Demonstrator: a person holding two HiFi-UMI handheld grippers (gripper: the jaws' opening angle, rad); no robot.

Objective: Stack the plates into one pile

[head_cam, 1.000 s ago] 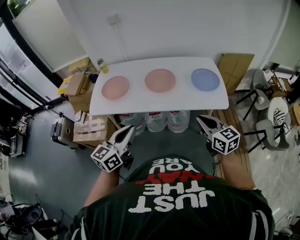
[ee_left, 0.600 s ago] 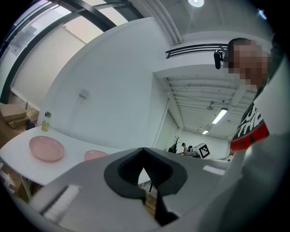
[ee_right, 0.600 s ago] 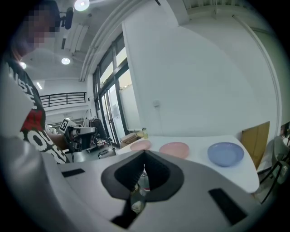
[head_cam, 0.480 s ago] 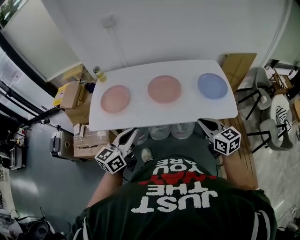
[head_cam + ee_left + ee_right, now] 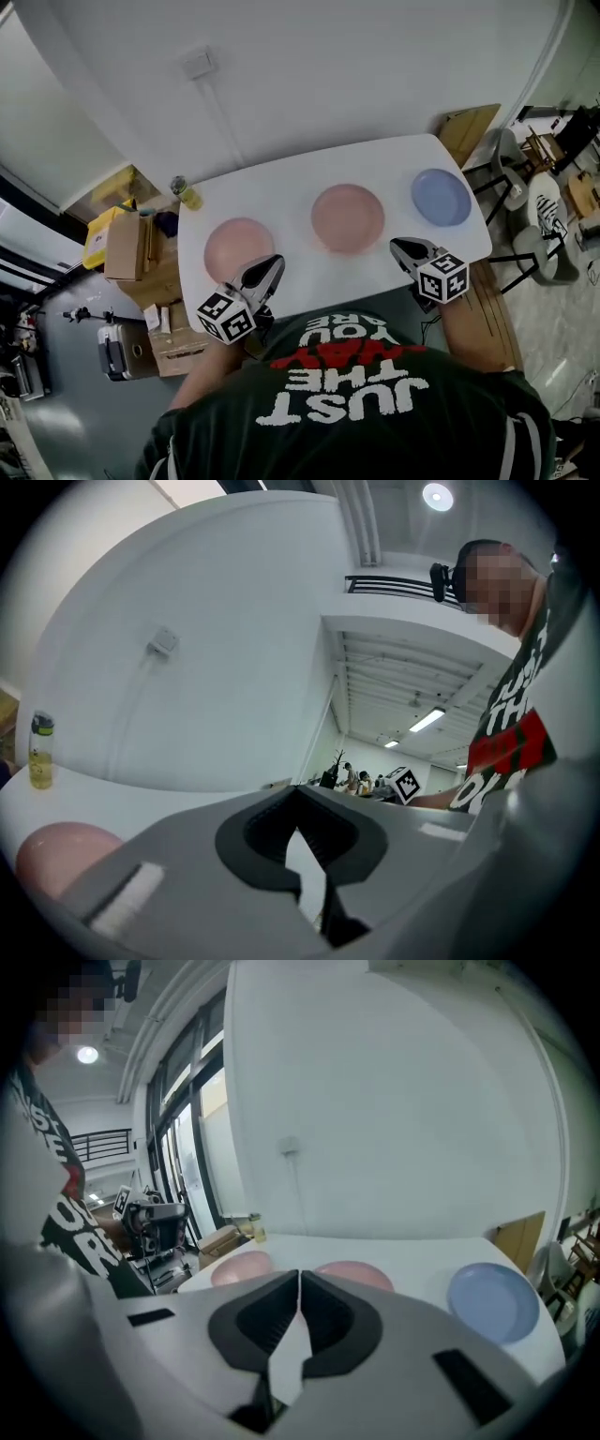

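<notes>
Your left gripper (image 5: 298, 797): jaws closed tip to tip, nothing between them. It hangs over the near edge of the white table (image 5: 281, 192). The left pink plate (image 5: 234, 251) lies low and to the left of its tips. From the head view the tips overlap that plate's near right rim; whether they touch it can't be read. A small yellow bottle (image 5: 40, 752) stands farther ahead and left of this gripper, near the table's far corner.

Your right gripper (image 5: 299, 1279): jaws pressed together, empty. Its tips also sit over the table's near edge. The middle pink plate (image 5: 361, 1275) lies straight ahead of it, just past the tips. The blue plate (image 5: 494, 1302) lies ahead and to its right, apart from the pink one. The left pink plate shows ahead and to its left, beyond the middle one.

All three plates lie flat on the table in one row, each apart from its neighbour, none on another.
</notes>
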